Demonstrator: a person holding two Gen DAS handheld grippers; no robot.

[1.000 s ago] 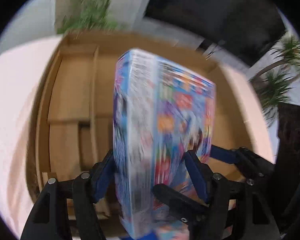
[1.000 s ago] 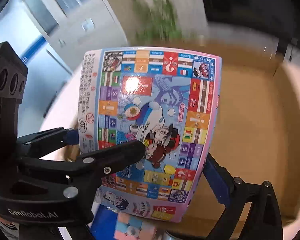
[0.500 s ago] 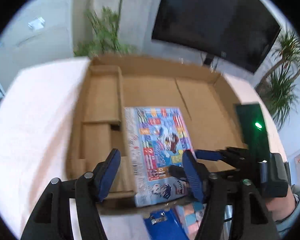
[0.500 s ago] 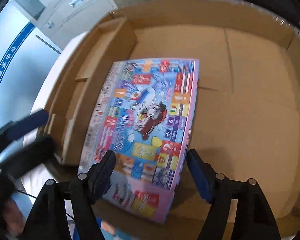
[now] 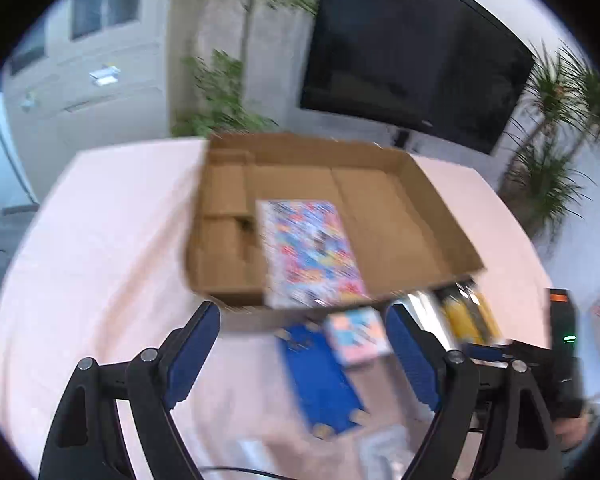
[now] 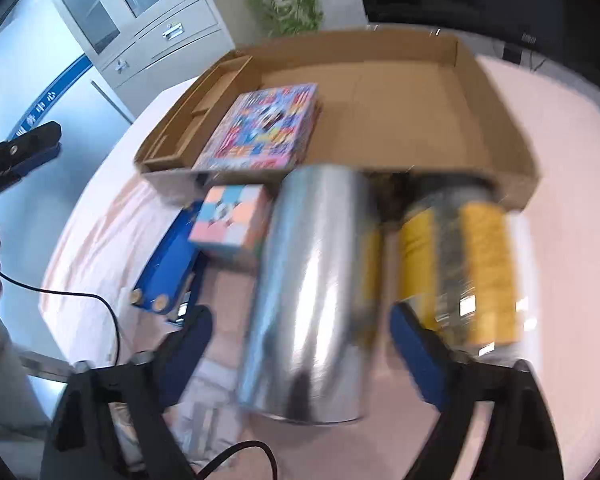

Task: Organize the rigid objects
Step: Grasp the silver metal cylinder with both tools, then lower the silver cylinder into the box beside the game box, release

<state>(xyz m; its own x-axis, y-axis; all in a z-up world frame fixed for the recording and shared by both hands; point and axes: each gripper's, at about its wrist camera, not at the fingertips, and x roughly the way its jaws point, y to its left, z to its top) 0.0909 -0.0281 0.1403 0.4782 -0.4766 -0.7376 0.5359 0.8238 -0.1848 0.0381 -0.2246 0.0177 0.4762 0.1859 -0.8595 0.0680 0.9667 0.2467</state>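
My right gripper (image 6: 300, 344) open, jaws just widened, straddling silver can (image 6: 312, 292) lying at 12 o'clock, untouched. Looks rigid, slick, prone to roll; take across mid-body. My left gripper (image 5: 302, 344) open, just widened, empty. Board-game box (image 5: 310, 252) flat in cardboard tray (image 5: 432, 200).

Desk (image 5: 100, 240) under pale pink cloth. Behind it: large dark screen (image 5: 412, 64), leafy plants (image 5: 224, 92), grey cabinet (image 6: 140, 12) with glass doors. Black cable (image 6: 80, 296) trails over desk edge.
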